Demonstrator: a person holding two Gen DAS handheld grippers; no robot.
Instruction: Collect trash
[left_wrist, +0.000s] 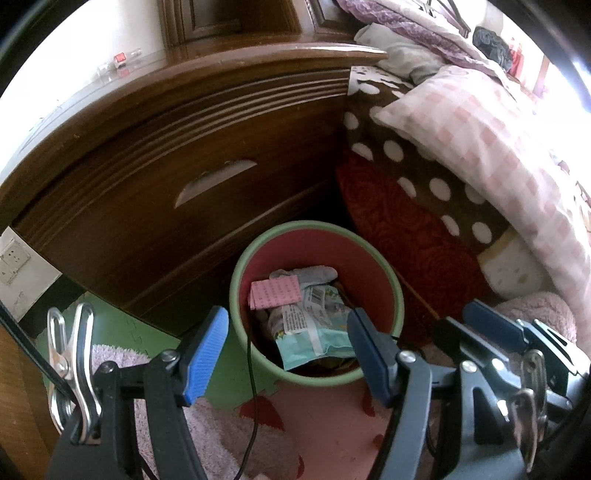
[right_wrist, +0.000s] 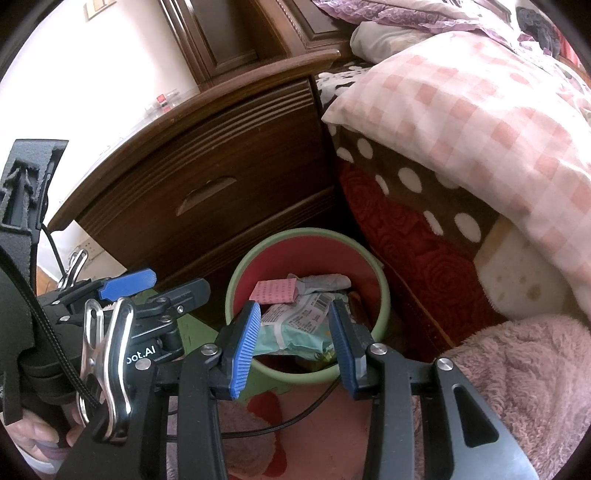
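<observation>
A round bin (left_wrist: 384, 266) with a green rim and red inside stands on the floor between the wooden nightstand and the bed; it also shows in the right wrist view (right_wrist: 382, 291). Inside lie a pink patterned packet (left_wrist: 275, 292) (right_wrist: 275, 290) and a pale green printed wrapper (left_wrist: 314, 332) (right_wrist: 295, 321). My left gripper (left_wrist: 286, 352) is open and empty just above the bin's near rim. My right gripper (right_wrist: 293, 345) is open and empty over the bin too. The left gripper shows in the right wrist view (right_wrist: 155, 286) at the left, and the right gripper shows in the left wrist view (left_wrist: 469, 328) at the right.
A dark wooden nightstand (left_wrist: 177, 177) with drawers stands behind the bin. The bed (left_wrist: 480, 155) with a pink checked duvet and spotted brown blanket is at the right. A fluffy pink rug (right_wrist: 517, 376) and foam floor mats (left_wrist: 325, 417) lie below. A black cable (left_wrist: 253, 387) hangs down.
</observation>
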